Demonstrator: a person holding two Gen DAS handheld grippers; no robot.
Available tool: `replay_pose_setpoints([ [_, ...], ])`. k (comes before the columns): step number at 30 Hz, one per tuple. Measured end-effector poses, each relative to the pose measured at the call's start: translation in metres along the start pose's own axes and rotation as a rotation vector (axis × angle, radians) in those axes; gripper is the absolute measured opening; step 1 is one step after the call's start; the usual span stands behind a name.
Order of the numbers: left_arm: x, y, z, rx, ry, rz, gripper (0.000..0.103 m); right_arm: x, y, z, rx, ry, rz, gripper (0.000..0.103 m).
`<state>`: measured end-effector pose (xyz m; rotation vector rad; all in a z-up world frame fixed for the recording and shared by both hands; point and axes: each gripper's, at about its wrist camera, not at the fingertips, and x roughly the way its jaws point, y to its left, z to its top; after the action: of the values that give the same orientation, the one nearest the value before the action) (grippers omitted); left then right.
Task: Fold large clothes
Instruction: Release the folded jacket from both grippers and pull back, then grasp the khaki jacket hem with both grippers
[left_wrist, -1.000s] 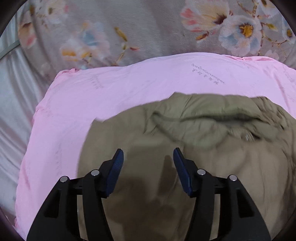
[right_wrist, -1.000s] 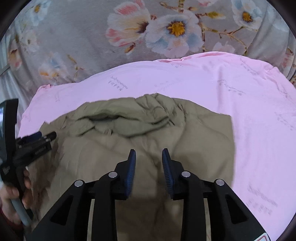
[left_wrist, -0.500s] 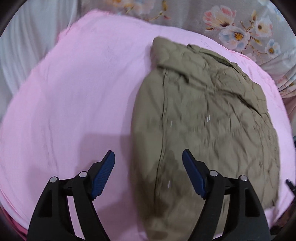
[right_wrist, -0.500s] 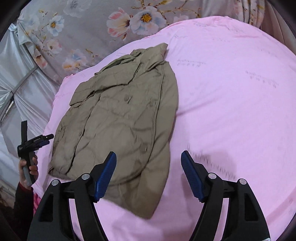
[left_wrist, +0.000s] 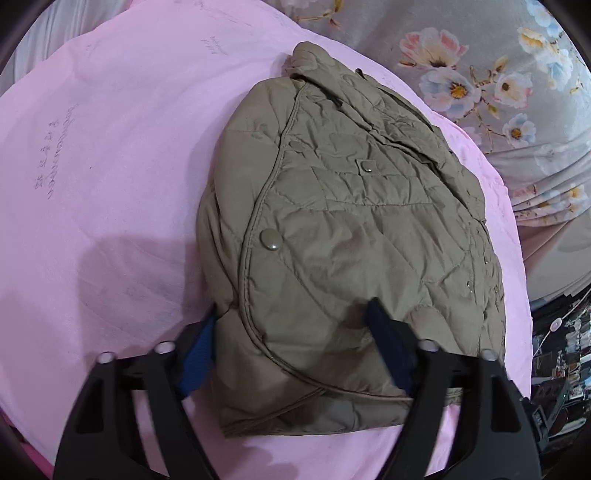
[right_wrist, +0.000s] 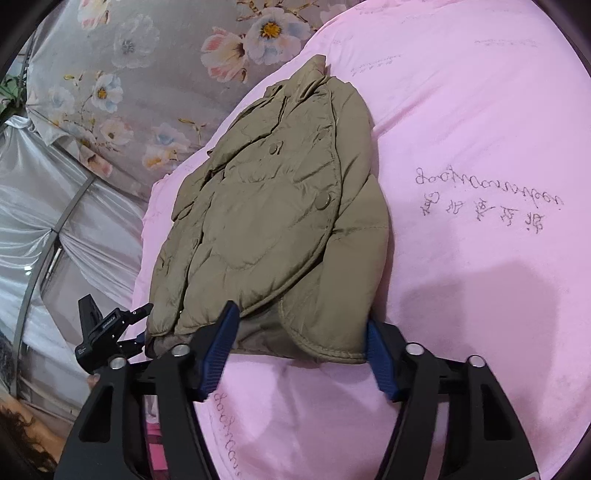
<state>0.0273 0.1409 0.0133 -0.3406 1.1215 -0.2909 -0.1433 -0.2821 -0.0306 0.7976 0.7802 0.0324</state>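
Closing on one olive jacket (left_wrist: 351, 229) hem, two hand-held grippers, left (left_wrist: 295, 354), right (right_wrist: 299, 354).

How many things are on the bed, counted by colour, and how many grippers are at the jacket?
Olive-green: 1, the quilted jacket
Pink: 1, the sheet under it
Grey with flowers: 1, the floral cover beyond the sheet
Black with blue jaws: 2, the left gripper and the right gripper, both at the jacket's near hem
Total: 5
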Motion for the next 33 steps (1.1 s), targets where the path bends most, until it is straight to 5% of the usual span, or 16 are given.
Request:
replay_pose_setpoints([
  [2, -0.003, 0.000, 0.003, -0.016, 0.005, 0.013, 0.028, -0.005, -0.003, 0.001, 0.018, -0.026, 0.012, 0.023],
  [3, -0.007, 0.001, 0.004, -0.022, 0.004, 0.008, 0.024, -0.010, -0.004, 0.002, 0.023, -0.044, 0.028, 0.012],
  [5, -0.021, 0.001, 0.006, -0.023, -0.007, -0.003, 0.014, -0.022, 0.000, 0.003, 0.007, -0.082, 0.049, 0.009],
  [14, -0.120, -0.023, -0.009, 0.082, -0.140, -0.058, 0.007, -0.105, 0.059, 0.001, -0.218, -0.220, 0.095, 0.006],
  [20, -0.198, -0.029, -0.024, 0.133, -0.260, -0.131, 0.007, -0.177, 0.096, 0.002, -0.325, -0.387, 0.159, 0.005],
  [25, -0.233, -0.044, -0.011, 0.168, -0.369, -0.156, 0.007, -0.199, 0.126, 0.026, -0.380, -0.494, 0.198, 0.005],
  [29, -0.232, -0.052, 0.025, 0.178, -0.446, -0.100, 0.006, -0.179, 0.141, 0.063, -0.416, -0.542, 0.160, 0.005],
  [33, -0.208, -0.063, 0.074, 0.202, -0.546, 0.071, 0.000, -0.136, 0.141, 0.108, -0.367, -0.516, 0.136, 0.005],
])
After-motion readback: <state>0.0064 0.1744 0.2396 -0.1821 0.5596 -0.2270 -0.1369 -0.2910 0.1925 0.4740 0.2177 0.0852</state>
